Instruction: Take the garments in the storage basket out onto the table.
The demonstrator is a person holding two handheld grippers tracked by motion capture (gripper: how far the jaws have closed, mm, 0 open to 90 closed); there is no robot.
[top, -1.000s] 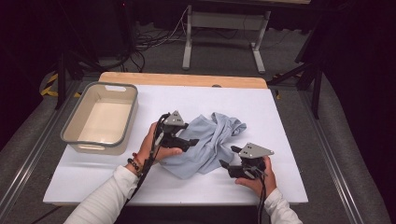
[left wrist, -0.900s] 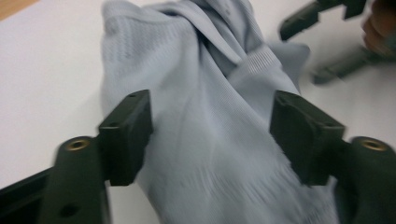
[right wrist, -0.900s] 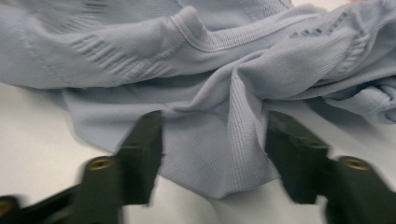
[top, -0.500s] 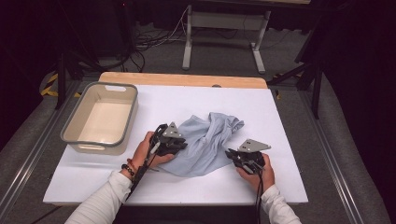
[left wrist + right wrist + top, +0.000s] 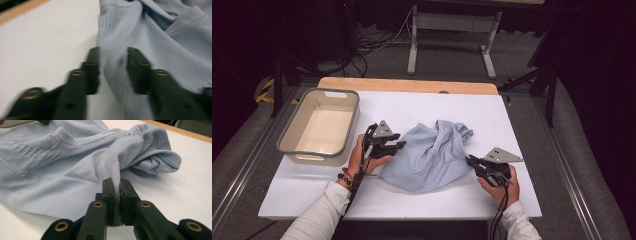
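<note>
The white counter [image 5: 532, 125] is brightly and evenly lit, while the surroundings at the frame edges fall into darkness. The left gripper view is motion-blurred throughout; the right gripper view is sharp mid-frame.

A: Anyone spot any writing in this one? A brand, a tag, a number?

B: Nope, I looked everywhere and nothing was readable. The shirt [image 5: 432, 155] was plain light blue with no print or label, and the bin [image 5: 292, 137] had no marking on it either.
</note>
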